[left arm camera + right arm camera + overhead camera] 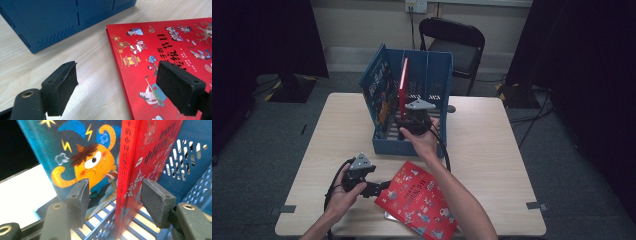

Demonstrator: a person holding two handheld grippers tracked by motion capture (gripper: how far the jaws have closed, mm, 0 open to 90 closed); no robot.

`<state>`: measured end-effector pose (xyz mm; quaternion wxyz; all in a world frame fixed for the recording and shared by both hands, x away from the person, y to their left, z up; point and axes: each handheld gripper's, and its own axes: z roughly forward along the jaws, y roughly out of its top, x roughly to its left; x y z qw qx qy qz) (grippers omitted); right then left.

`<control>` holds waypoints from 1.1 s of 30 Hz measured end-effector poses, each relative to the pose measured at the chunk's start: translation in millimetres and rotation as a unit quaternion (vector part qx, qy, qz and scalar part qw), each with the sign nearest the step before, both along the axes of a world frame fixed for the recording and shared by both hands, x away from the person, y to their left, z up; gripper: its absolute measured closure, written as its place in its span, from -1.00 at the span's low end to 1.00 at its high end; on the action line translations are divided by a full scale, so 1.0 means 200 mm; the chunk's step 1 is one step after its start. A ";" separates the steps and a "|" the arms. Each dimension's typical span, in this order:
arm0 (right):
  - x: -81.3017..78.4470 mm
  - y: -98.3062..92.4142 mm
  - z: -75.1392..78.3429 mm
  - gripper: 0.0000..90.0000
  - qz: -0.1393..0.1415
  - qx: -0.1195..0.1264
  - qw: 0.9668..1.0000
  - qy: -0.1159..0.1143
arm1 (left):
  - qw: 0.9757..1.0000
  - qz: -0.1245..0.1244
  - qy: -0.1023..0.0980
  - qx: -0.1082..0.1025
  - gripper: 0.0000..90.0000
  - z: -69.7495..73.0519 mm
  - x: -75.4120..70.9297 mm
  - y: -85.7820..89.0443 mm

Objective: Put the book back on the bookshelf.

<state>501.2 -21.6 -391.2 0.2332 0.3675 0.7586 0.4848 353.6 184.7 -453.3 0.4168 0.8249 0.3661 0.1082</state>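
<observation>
1. The thin red hardcover book stands upright in the blue slotted plastic file rack on the table, long axis vertical, spine facing the right claw
2. That claw straddles it, half open, pads clear
3. The left claw gapes beside the flat red picture book

Red book stands upright in the blue rack, beside a blue book.

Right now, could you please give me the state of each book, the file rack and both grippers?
Blue file rack: upright on table, holding two books.
Thin red book: standing upright in rack, between the right gripper's jaws, pads clear of it.
Blue monster book: leaning against rack's left wall.
Red picture book: flat on table.
Right gripper: open.
Left gripper: open, astride the flat book's edge.
</observation>
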 end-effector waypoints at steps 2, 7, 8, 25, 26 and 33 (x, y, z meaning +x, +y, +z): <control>-0.02 -0.02 0.01 -0.09 0.006 0.004 1.000 0.000 | 1.000 0.000 0.000 0.002 -0.63 0.00 0.00 0.00; -0.07 -0.07 0.02 0.00 0.017 0.001 1.000 0.002 | 1.000 -0.001 0.002 0.002 -0.63 0.00 0.00 0.00; -0.08 -0.09 0.02 0.00 0.021 0.004 1.000 0.004 | 1.000 0.000 0.002 0.001 -0.63 0.00 0.00 0.00; -0.36 -0.35 0.03 0.14 0.066 -0.011 0.998 0.010 | 1.000 0.000 0.003 -0.001 -0.62 -0.01 0.00 -0.01; -0.38 -0.36 0.02 0.13 0.068 -0.014 0.998 0.011 | 1.000 -0.006 0.003 -0.002 -0.62 0.00 0.00 -0.01; -0.49 -0.47 0.03 0.12 0.081 -0.011 0.996 0.020 | 1.000 -0.008 -0.001 0.004 -0.60 0.00 -0.02 -0.01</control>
